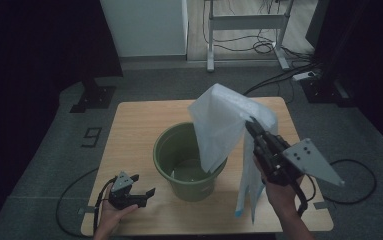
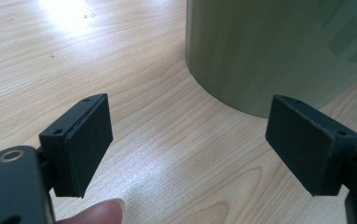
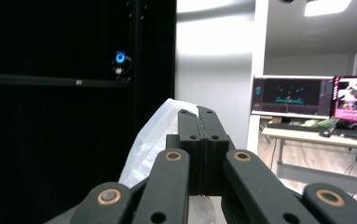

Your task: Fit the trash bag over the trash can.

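I held my right gripper (image 1: 250,125) raised above the right half of the light wooden table (image 1: 134,125), its two black jaws pressed flat together on a thin white translucent plastic bag (image 1: 221,120). In the right gripper view the jaws met with no gap, and the bag's (image 3: 155,135) crumpled film rose just behind and to the left of them. From that pinch, part of the bag draped leftward over the near right rim of the round olive-green plastic bucket (image 1: 171,150) and hung into its mouth; the other part fell straight down past my right hand (image 1: 279,192) to the table's front edge. The bucket stood upright near the table's centre. My left gripper (image 1: 144,187) rested low over the front left of the table, jaws spread wide and grasping nothing. In the left gripper view, bare wood (image 2: 97,56) lay between the two pads, with the bucket's wall (image 2: 278,51) just beyond them.
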The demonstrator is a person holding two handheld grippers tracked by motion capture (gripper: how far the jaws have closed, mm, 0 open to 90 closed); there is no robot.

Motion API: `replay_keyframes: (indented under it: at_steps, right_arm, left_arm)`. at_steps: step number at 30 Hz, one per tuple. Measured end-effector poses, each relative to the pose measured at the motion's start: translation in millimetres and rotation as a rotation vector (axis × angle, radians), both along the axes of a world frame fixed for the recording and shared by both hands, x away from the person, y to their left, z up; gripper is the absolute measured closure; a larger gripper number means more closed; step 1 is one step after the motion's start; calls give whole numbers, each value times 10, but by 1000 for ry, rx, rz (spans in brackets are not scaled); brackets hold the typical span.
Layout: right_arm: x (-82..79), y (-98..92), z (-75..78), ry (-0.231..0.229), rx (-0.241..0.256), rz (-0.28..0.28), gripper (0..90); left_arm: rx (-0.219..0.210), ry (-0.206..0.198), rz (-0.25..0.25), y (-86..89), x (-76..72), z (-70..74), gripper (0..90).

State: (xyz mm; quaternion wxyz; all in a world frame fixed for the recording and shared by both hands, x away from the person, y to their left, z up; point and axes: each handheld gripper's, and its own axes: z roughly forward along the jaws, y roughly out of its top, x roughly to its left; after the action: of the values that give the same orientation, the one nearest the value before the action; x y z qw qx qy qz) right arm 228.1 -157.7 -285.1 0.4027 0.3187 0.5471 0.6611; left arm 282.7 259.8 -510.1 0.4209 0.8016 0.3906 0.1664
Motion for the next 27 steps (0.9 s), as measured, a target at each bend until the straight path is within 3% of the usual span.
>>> replay_keyframes:
  at_steps: [4,8,13,19,27]
  right_arm:
    - [-11,90,-180,31,-44,24,889]
    - [17,140,-282,54,-60,29,889]
    - [168,228,-445,110,-69,28,888]
    - [333,339,-532,138,-76,5,888]
    - [434,487,-729,201,-96,36,888]
  left_arm:
    - [-17,2,-2,2,4,6,143]
    - [-4,3,-5,-14,1,0,143]
    - [7,4,-6,-21,1,-8,143]
    - [7,3,-2,-4,0,-4,143]
    - [-31,-27,-4,32,-53,147,143]
